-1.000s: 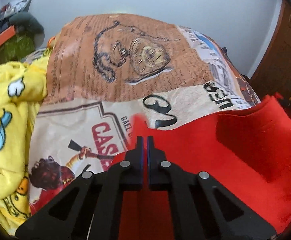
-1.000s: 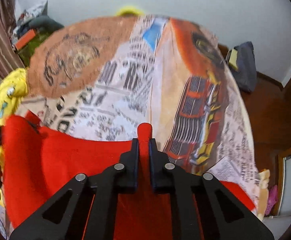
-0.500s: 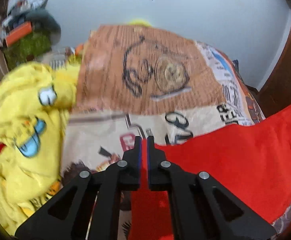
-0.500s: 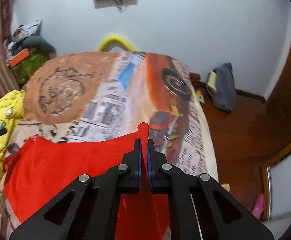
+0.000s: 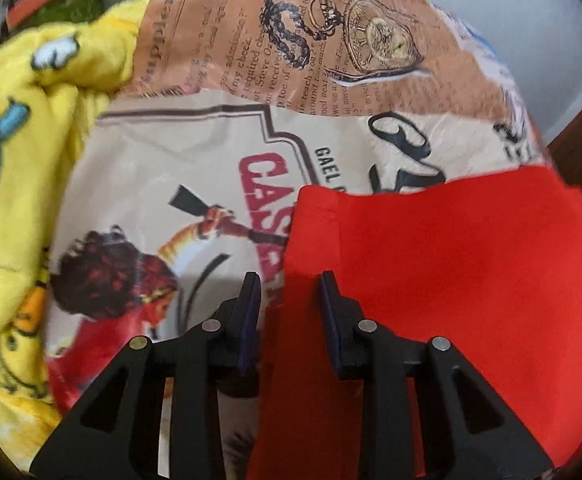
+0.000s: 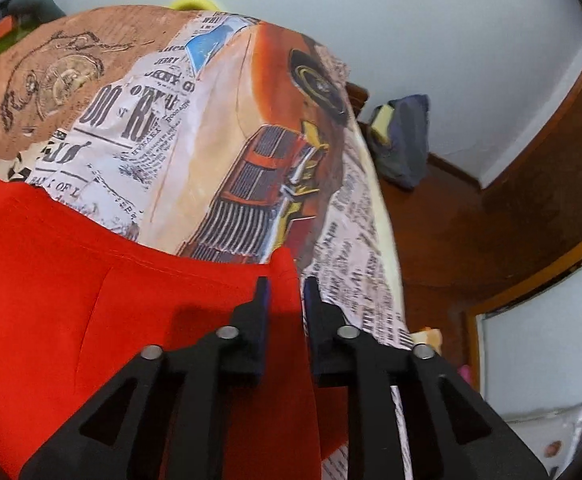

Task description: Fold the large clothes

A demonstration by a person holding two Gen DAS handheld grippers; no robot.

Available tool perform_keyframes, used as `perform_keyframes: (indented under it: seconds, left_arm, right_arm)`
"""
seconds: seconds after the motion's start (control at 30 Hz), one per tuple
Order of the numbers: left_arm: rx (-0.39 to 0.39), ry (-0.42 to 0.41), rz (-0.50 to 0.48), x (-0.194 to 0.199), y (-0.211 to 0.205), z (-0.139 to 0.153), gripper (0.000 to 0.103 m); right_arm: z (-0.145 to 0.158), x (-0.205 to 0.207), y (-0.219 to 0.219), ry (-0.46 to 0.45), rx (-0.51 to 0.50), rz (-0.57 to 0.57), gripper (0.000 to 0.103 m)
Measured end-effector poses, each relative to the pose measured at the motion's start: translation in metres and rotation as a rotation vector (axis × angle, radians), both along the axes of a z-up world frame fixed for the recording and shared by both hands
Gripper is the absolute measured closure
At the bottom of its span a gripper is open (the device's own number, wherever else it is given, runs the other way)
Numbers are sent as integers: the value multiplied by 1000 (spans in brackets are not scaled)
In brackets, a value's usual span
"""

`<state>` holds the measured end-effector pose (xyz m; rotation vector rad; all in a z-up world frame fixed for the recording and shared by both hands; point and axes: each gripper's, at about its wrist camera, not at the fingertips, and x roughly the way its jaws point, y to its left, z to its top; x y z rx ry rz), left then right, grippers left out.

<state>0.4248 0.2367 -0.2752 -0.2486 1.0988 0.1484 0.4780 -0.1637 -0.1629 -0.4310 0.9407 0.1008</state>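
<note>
A red garment (image 5: 451, 264) lies spread flat on the printed bedspread (image 5: 195, 168). In the left wrist view its left corner lies just ahead of my left gripper (image 5: 289, 280), whose jaws stand open with the red edge between them, not pinched. In the right wrist view the same red garment (image 6: 91, 272) fills the lower left, and its right corner pokes up between the jaws of my right gripper (image 6: 285, 284), which is open a little and no longer clamps the cloth.
A crumpled yellow cartoon-print garment (image 5: 19, 140) lies on the bed to the left. The bed's right edge (image 6: 387, 216) drops to a wooden floor with a dark bag (image 6: 403, 140) by the wall.
Both grippers lowered the red garment onto the bed and opened, letting go of its two corners. The cameras now sit much closer to the bedspread.
</note>
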Motion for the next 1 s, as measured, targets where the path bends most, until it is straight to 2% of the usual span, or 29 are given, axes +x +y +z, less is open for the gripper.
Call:
perform_keyframes:
  seconds: [0.1, 0.17, 0.23, 0.3, 0.37, 0.5, 0.63, 0.7, 0.8, 0.87, 0.93, 1.0]
  left_arm:
    - [102, -27, -47, -10, -14, 16, 74]
    - [145, -59, -83, -20, -26, 31, 74]
    - [175, -100, -115, -31, -38, 48, 71]
    - [201, -137, -141, -38, -51, 62, 62]
    - [227, -183, -177, -48, -69, 78, 55]
    - [177, -239, -233, -61, -97, 95, 53]
    - [123, -256, -268, -68, -120, 98, 53]
    - [105, -256, -279, -70, -130, 96, 53]
    - [73, -226, -288, -70, -141, 85, 53]
    - [59, -196, -280, -69, -143, 74, 53]
    - [53, -171, -271, -70, -142, 63, 52]
    - [50, -179, -256, -74, -138, 57, 47]
  right_arm:
    - [25, -23, 5, -77, 52, 18, 74]
    - [40, -39, 12, -111, 87, 49, 66]
    - [53, -57, 23, -134, 137, 94, 46]
    - [60, -75, 36, -137, 184, 157, 40]
    - [60, -90, 52, -113, 201, 223, 40]
    - [46, -124, 80, -41, 248, 328, 40]
    - [24, -137, 96, 81, 309, 346, 40]
    - [15, -140, 101, 110, 303, 339, 40]
    - [5, -140, 102, 115, 266, 319, 39]
    - [4, -141, 99, 110, 265, 310, 35]
    - [5, -142, 91, 98, 261, 290, 26]
    - [7, -141, 83, 106, 279, 280, 23]
